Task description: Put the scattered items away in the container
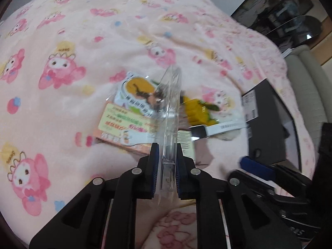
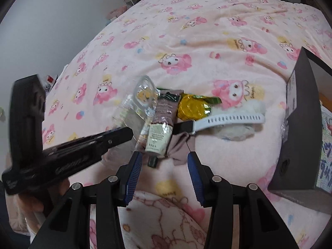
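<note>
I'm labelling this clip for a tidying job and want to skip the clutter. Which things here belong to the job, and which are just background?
Part of the job:
- clear plastic case, clamped in the left gripper
- hand cream tube
- white watch
- yellow packet
- snack box
- dark box, the likely container

Just lying about:
- pink blanket
- dark shelf
</note>
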Motion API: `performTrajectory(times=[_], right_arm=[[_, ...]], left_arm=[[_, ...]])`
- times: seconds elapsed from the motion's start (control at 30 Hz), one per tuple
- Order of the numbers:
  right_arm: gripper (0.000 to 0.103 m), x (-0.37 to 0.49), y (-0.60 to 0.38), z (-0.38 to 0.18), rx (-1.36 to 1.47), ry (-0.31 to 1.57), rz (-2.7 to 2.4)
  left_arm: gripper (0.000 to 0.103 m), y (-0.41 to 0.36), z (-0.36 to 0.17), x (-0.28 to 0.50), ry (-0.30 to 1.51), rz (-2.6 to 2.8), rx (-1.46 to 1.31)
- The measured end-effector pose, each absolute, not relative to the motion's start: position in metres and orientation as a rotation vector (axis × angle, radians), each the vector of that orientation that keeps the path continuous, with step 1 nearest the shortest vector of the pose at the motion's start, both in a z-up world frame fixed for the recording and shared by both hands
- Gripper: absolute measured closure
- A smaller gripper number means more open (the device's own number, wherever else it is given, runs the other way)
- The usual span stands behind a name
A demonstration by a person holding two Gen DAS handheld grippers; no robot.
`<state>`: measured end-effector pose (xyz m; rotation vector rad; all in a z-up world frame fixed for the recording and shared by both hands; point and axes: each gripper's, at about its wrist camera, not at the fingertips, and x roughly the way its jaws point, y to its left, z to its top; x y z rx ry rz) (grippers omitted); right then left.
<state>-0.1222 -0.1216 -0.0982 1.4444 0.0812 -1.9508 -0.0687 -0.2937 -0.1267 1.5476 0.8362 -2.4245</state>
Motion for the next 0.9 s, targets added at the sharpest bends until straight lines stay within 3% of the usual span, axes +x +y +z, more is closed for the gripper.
performTrajectory(times=[0.1, 0.13, 0.17, 0.37, 0.5, 0.77, 0.9], right_arm=[[0.061, -0.121, -0.112, -0.099, 1.452, 0.095, -1.973], [0.061, -0.121, -0.108, -0.098, 1.455, 0.091, -1.979], [0.061, -0.12, -0.104, -0.096, 1.454, 0.076, -1.981], [0.061, -0.108, -0.06, -0.064, 1.382, -0.041, -2.036], [0.061, -0.098, -0.015, -0.045, 1.335, -0.146, -2.102], [0.061, -0.072, 0.121, -0.032, 1.344, -0.327, -2.298], [0.06, -0.065, 0.174, -0.041, 1.376, -0.362, -2.394]], left_arm=[[0.092, -0.301, -0.147, -0.064, 0.865, -2.371, 1.595], [0.101, -0.304, -0.152, -0.062, 0.911, -2.359, 1.604], [0.101, -0.304, -0.15, -0.06, 0.954, -2.36, 1.599], [0.102, -0.272, -0.081, -0.053, 1.053, -2.595, 1.485], [0.102, -0.214, -0.038, -0.052, 0.994, -2.753, 1.433], [0.102, -0.085, -0.048, -0.047, 1.224, -2.925, 1.798], [0.102, -0.029, -0.07, -0.051, 1.093, -2.92, 2.029]])
